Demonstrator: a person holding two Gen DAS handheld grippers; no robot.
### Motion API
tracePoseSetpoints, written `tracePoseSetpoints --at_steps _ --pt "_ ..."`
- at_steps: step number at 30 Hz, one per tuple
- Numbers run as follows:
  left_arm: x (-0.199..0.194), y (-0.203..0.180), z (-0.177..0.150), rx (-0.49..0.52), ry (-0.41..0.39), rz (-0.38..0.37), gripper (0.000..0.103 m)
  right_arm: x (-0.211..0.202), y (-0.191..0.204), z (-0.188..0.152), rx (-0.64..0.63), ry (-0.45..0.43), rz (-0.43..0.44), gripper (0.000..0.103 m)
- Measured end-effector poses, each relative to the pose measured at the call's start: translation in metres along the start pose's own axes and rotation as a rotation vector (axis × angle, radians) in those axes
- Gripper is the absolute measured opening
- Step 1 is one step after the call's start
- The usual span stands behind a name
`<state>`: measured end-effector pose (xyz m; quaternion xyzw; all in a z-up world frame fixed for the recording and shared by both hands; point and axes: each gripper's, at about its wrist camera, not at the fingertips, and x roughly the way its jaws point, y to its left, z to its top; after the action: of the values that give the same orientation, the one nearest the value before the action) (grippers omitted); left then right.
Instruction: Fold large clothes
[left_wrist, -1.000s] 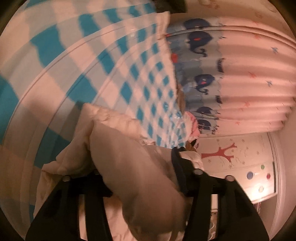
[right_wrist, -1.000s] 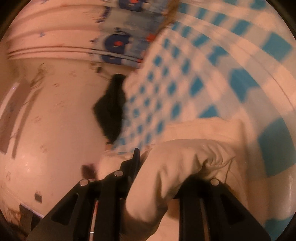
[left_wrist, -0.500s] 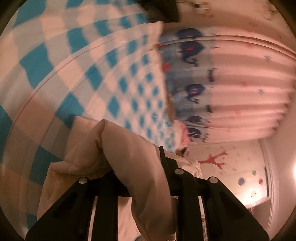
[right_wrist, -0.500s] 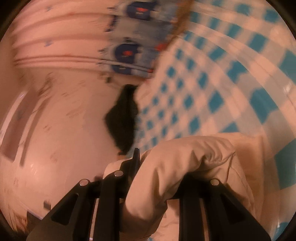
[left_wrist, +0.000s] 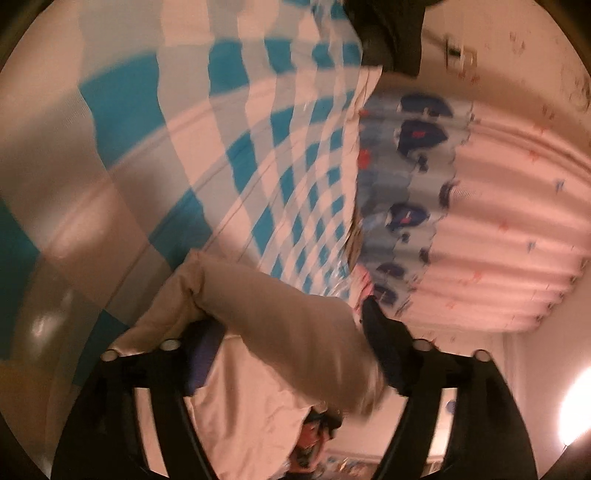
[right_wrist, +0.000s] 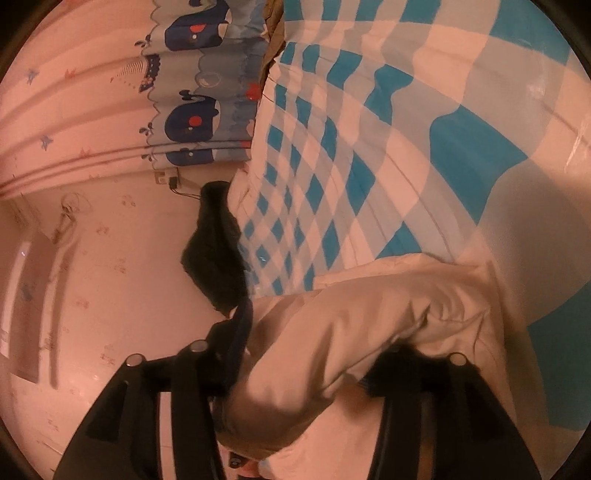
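The cream, soft cloth garment (left_wrist: 280, 325) lies bunched on the bed's blue-and-white checked cover (left_wrist: 280, 155), a fold of it draped between the jaws of each gripper. The left gripper (left_wrist: 291, 350) is opening — its jaws stand wide apart, the fold loose between them. The right gripper (right_wrist: 332, 354) is opening too, cloth slack in the gap. Beyond the garment the cover runs bare to its far edge, by a whale-print curtain (right_wrist: 192, 122) and a black cloth (right_wrist: 214, 251).
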<state>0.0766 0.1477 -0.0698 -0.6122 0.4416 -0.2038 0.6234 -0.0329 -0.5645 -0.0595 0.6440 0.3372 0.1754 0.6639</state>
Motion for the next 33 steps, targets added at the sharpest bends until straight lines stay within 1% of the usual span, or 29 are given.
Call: tracePoseSetpoints --at_steps 1,2,3,4,6,7,8,10,12,13,14,15,16,17,18,19,20,21,22,23,24,25,26,27,28,30,31,32,33 --pt "-0.008 -0.004 0.000 0.001 -0.028 -0.005 0.080 -0.004 0.001 -0.001 0.009 -0.014 0.037 0.065" --pt "-0.018 -0.008 -0.001 0.013 -0.055 -0.004 0.082 -0.007 0.004 -0.001 0.013 -0.033 0.069 0.072" --pt "-0.026 -0.013 -0.002 0.026 -0.079 -0.004 0.085 -0.012 0.007 -0.002 0.011 -0.059 0.088 0.085" --pt "-0.033 -0.019 -0.005 0.042 -0.090 -0.011 0.085 -0.019 0.012 -0.003 0.004 -0.088 0.085 0.093" --pt "-0.045 -0.034 -0.011 0.093 -0.101 -0.019 0.085 -0.035 0.026 -0.007 -0.030 -0.147 0.080 0.096" --pt "-0.049 -0.044 -0.017 0.134 -0.104 -0.022 0.085 -0.037 0.033 -0.009 -0.057 -0.148 0.065 0.096" --pt "-0.053 -0.051 -0.021 0.169 -0.098 -0.025 0.085 -0.037 0.052 -0.017 -0.158 -0.123 -0.012 0.096" --pt "-0.049 -0.075 -0.044 0.304 -0.040 -0.049 0.085 -0.024 0.086 -0.039 -0.357 -0.066 -0.142 0.096" --pt "-0.033 -0.095 -0.071 0.429 0.053 -0.035 0.085 0.010 0.126 -0.084 -0.653 0.058 -0.300 0.096" --pt "-0.026 -0.100 -0.082 0.467 0.091 -0.030 0.085 0.031 0.140 -0.111 -0.796 0.125 -0.368 0.096" --pt "-0.012 -0.106 -0.096 0.514 0.144 -0.024 0.085 0.051 0.148 -0.137 -0.922 0.189 -0.434 0.096" --pt "-0.004 -0.108 -0.105 0.540 0.173 -0.012 0.085 0.064 0.149 -0.156 -1.003 0.231 -0.485 0.096" --pt "0.012 -0.111 -0.118 0.580 0.209 0.021 0.085 0.082 0.151 -0.175 -1.088 0.275 -0.547 0.096" --pt "0.021 -0.110 -0.126 0.596 0.231 0.037 0.085 0.102 0.150 -0.193 -1.173 0.318 -0.619 0.096" --pt "0.033 -0.107 -0.133 0.602 0.259 0.050 0.085 0.120 0.146 -0.206 -1.238 0.341 -0.691 0.096" --pt "0.039 -0.104 -0.136 0.599 0.276 0.059 0.085 0.131 0.141 -0.210 -1.262 0.349 -0.733 0.096" --pt "0.046 -0.099 -0.139 0.595 0.292 0.071 0.085 0.150 0.135 -0.208 -1.271 0.353 -0.795 0.096" --pt "0.054 -0.095 -0.140 0.589 0.301 0.085 0.085 0.165 0.131 -0.202 -1.271 0.338 -0.841 0.096" --pt "0.063 -0.089 -0.138 0.578 0.306 0.104 0.085 0.175 0.128 -0.193 -1.259 0.328 -0.864 0.096" --pt "0.071 -0.082 -0.134 0.563 0.308 0.121 0.085 0.189 0.120 -0.178 -1.211 0.314 -0.896 0.096" --pt "0.080 -0.074 -0.129 0.552 0.307 0.143 0.085 0.197 0.111 -0.159 -1.144 0.311 -0.894 0.096" --pt "0.086 -0.064 -0.125 0.540 0.304 0.163 0.085 0.203 0.100 -0.142 -1.047 0.310 -0.873 0.096" --pt "0.091 -0.054 -0.120 0.524 0.304 0.170 0.085 0.205 0.083 -0.119 -0.890 0.301 -0.824 0.096" --pt "0.095 -0.043 -0.116 0.506 0.309 0.161 0.085 0.202 0.071 -0.102 -0.766 0.277 -0.757 0.096" --pt "0.095 -0.038 -0.114 0.498 0.311 0.153 0.085 0.195 0.062 -0.091 -0.674 0.243 -0.701 0.096" --pt "0.094 -0.035 -0.114 0.494 0.319 0.140 0.085 0.185 0.059 -0.083 -0.603 0.192 -0.653 0.095" --pt "0.093 -0.038 -0.115 0.501 0.319 0.151 0.085 0.181 0.063 -0.083 -0.601 0.161 -0.648 0.094" --pt "0.090 -0.042 -0.117 0.504 0.313 0.161 0.085 0.178 0.069 -0.085 -0.617 0.133 -0.641 0.094" --pt "0.086 -0.049 -0.120 0.510 0.299 0.161 0.085 0.173 0.079 -0.089 -0.663 0.099 -0.615 0.094"
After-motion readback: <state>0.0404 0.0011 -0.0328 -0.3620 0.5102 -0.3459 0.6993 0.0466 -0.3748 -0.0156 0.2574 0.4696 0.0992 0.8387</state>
